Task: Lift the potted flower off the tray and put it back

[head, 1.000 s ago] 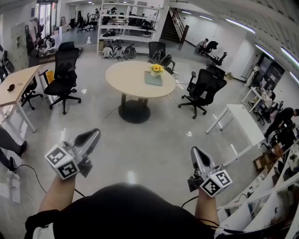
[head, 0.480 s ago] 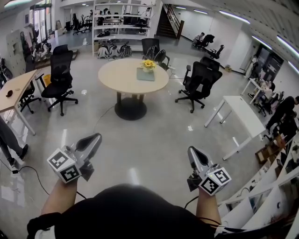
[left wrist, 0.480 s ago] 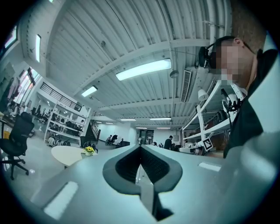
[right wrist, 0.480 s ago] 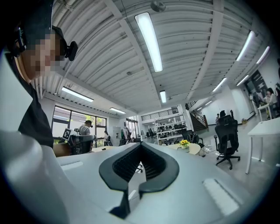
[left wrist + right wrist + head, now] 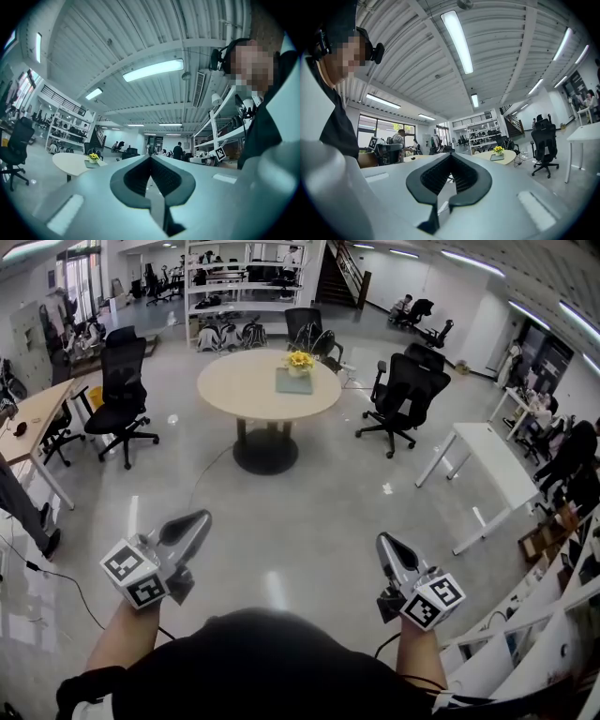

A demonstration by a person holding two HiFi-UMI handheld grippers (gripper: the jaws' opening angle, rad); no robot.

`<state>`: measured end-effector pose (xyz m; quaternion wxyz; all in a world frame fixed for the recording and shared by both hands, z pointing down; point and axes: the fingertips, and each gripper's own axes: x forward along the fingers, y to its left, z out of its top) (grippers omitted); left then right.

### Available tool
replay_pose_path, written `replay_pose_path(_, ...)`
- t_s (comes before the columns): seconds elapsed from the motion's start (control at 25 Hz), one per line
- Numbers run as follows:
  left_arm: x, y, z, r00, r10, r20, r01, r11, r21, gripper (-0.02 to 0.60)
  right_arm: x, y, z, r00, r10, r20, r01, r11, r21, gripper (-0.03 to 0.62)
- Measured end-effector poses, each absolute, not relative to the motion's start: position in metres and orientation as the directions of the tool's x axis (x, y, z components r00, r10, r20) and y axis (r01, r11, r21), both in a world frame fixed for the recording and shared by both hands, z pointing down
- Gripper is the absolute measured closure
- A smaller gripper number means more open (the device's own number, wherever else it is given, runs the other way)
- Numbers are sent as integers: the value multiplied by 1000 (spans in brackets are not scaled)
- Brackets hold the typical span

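Potted flower (image 5: 300,360) well beyond left gripper (image 5: 197,519)

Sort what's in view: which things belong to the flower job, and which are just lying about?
Job: potted flower, tray, round table, left gripper, right gripper (both shut, empty).
Lying about: office chairs, white desk, shelving.

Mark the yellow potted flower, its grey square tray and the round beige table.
yellow potted flower (image 5: 300,359), head view, on the blooms.
grey square tray (image 5: 292,385), head view, bare front part.
round beige table (image 5: 234,385), head view, bare top left of the tray.
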<state>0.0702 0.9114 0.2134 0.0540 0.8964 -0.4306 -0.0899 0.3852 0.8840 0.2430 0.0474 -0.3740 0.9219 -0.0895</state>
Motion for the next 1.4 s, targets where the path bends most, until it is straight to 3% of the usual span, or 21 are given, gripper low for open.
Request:
replay_pose_path(0.32,3,865,223,639,-753,-157,-727,-658,197,589,316,847,233,-695,-719,-3,-711,689,-140,580)
replay_pose_path(1.0,-221,742,230,606,-777,-169,-746,-629,218,588,97,707,218,-703,-711,11,-706,697,-121,580)
replay_pose_path(1.4,-241,685,252,567,-813,-136,-778,-582,236,589,73,632,235,-749,-661,36,-659,740,-134,580)
